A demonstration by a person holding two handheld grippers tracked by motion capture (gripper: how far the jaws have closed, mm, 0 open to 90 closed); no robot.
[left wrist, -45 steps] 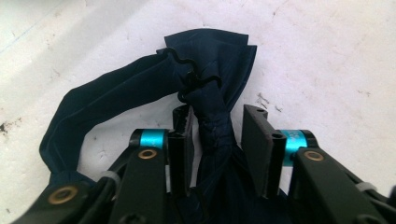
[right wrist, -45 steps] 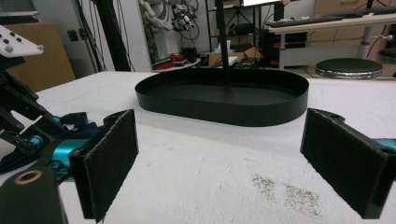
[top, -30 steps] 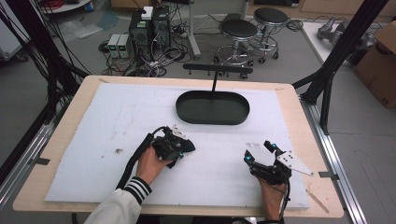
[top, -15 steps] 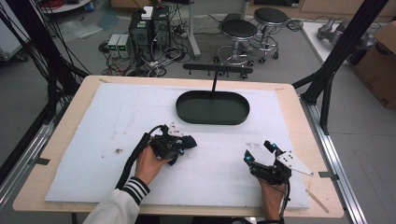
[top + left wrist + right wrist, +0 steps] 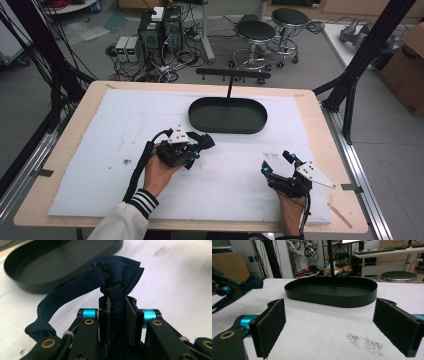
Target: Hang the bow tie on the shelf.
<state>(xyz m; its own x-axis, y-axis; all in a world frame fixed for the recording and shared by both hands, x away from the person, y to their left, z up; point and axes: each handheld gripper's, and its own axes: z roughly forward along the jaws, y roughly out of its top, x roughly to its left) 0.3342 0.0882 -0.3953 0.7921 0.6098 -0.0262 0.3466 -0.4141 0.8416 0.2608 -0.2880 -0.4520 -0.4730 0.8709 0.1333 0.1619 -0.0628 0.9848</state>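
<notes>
Cloth (image 5: 117,272), dark blue, bunched and pinched between the jaws of the left gripper (image 5: 117,315), which are drawn close together on it. One crumpled end stands above the jaw tips; a longer tail hangs down and away to the left in the left gripper view. In the high view the left gripper (image 5: 200,144) is held in the left hand (image 5: 159,172) above the white mat (image 5: 100,150), just in front of the tray (image 5: 227,115), with the cloth (image 5: 206,140) showing as a dark fold at its tip. The tray is a black, shallow oval with a low wall, lying on the far half of the mat; the cloth is outside it, near its front rim.

Right gripper (image 5: 277,162), held in the right hand (image 5: 291,212) near the front right corner of the mat, well apart from the left gripper. Its jaws stand wide apart, with nothing between the felt-faced pads (image 5: 270,326). In the right gripper view it faces the tray (image 5: 332,296) across bare mat.
</notes>
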